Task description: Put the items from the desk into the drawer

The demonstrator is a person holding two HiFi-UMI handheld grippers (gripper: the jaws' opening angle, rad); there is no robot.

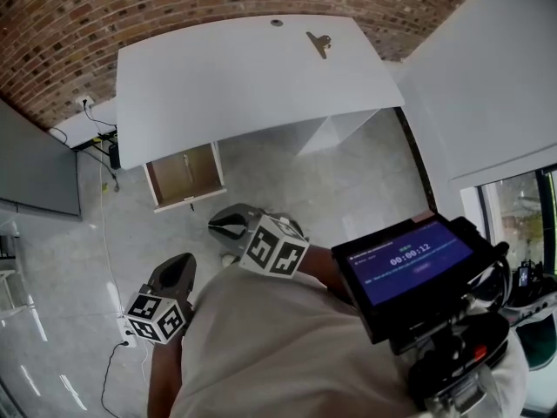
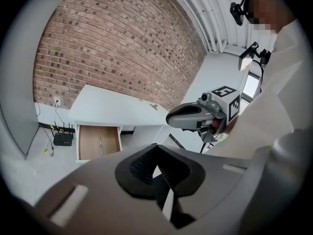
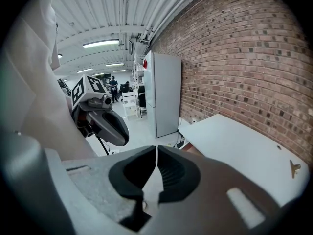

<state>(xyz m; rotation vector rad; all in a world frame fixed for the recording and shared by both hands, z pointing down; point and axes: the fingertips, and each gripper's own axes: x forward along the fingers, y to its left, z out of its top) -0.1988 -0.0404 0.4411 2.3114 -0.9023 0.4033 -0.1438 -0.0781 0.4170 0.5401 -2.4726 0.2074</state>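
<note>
A small brown clip-like item (image 1: pixel 318 43) lies near the far right corner of the white desk (image 1: pixel 252 85). It also shows in the left gripper view (image 2: pixel 153 107) and in the right gripper view (image 3: pixel 294 167). Below the desk's left end a wooden drawer (image 1: pixel 184 174) stands pulled out, with a thin object on its floor (image 2: pixel 100 142). Both grippers are held close to the person's body, well short of the desk. My left gripper (image 1: pixel 178 266) (image 2: pixel 157 168) is shut and holds nothing. My right gripper (image 1: pixel 223 223) (image 3: pixel 156 161) is shut too, with nothing between its jaws.
A brick wall runs behind the desk. A black router (image 2: pixel 62 139) and cables lie on the floor left of the drawer. A tall white cabinet (image 3: pixel 164 94) stands beyond the desk's end. A screen (image 1: pixel 409 264) hangs on the person's chest. Grey floor lies between me and the desk.
</note>
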